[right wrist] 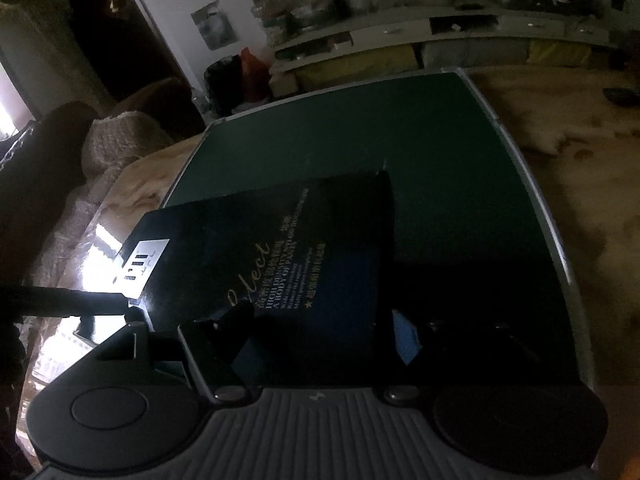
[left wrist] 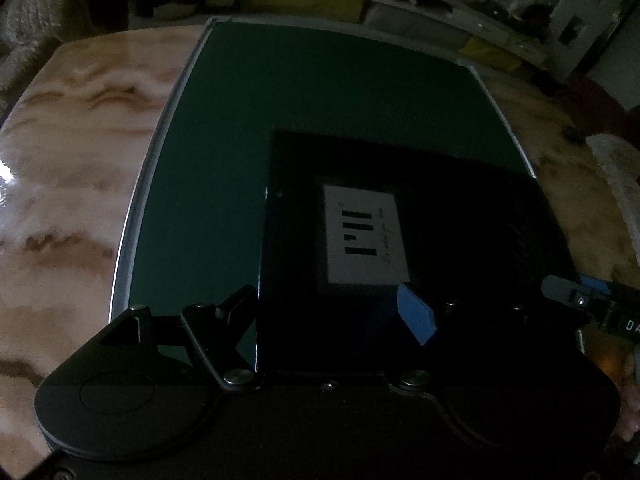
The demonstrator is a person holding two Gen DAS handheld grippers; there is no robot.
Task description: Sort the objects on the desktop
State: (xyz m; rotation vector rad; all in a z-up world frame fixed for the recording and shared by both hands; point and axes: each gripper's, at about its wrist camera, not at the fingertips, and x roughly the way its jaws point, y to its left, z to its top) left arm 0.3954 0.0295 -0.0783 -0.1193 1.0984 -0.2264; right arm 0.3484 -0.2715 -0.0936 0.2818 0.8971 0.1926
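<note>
A flat black box [left wrist: 440, 216] with a white label [left wrist: 364, 236] lies on a dark green board [left wrist: 320, 92]. My left gripper [left wrist: 328, 312] is open, its fingers standing either side of the box's near edge. In the right wrist view the same black box [right wrist: 280, 240] shows gold lettering and is lifted at a tilt above the green board [right wrist: 440, 140]. My right gripper [right wrist: 320, 332] spans the box's near end, its blue-padded finger [right wrist: 406, 340] against the right edge. The right gripper's tip [left wrist: 576, 300] shows at the right edge of the left wrist view.
The green board rests on a marble-patterned table [left wrist: 72, 160]. A sofa with a knitted cushion [right wrist: 120, 140] stands to the left. A low cabinet [right wrist: 440, 36] with clutter runs along the far wall. A small dark object [right wrist: 622, 96] lies on the table at far right.
</note>
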